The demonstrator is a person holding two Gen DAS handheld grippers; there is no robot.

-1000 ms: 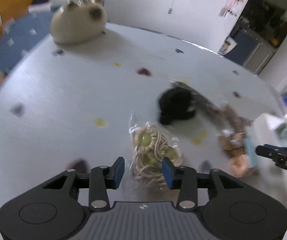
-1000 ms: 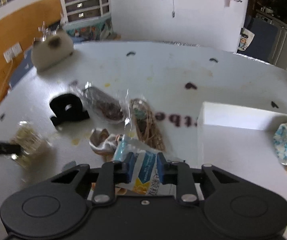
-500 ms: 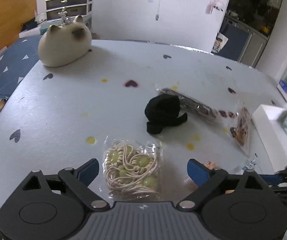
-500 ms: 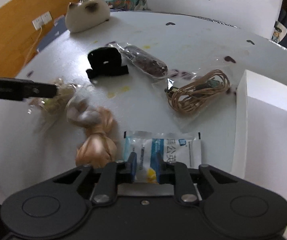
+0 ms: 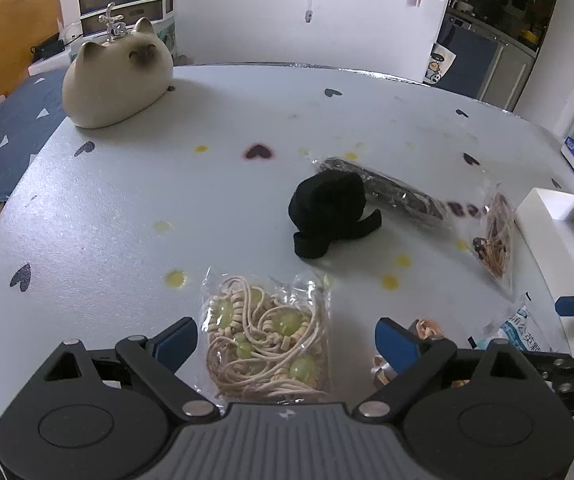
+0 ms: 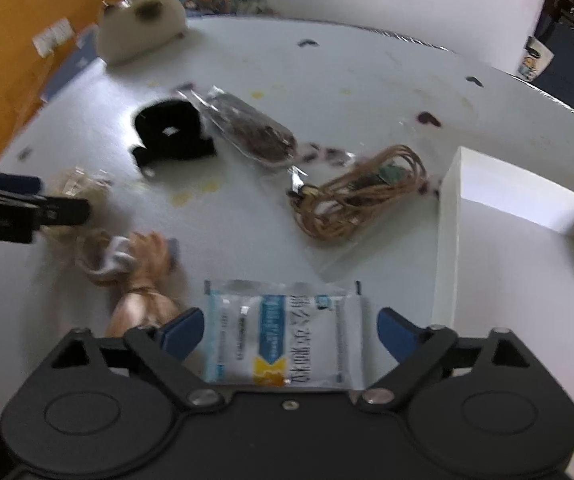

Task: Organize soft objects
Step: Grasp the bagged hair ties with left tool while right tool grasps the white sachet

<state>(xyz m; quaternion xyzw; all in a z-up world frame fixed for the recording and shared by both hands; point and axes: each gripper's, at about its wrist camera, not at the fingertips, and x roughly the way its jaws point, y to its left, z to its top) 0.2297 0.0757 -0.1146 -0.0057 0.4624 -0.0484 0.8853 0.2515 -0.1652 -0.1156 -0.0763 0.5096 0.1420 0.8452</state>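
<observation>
a: can you read any writing here?

b: only on the white and blue sachet (image 6: pixel 283 332). it has chinese characters on a blue band, but they are too blurred for me to read with certainty.

a: and on the table (image 5: pixel 127 208)?

b: some dark purple letters are printed there, half under a plastic bag (image 5: pixel 497 236). i cannot make them out.
</observation>
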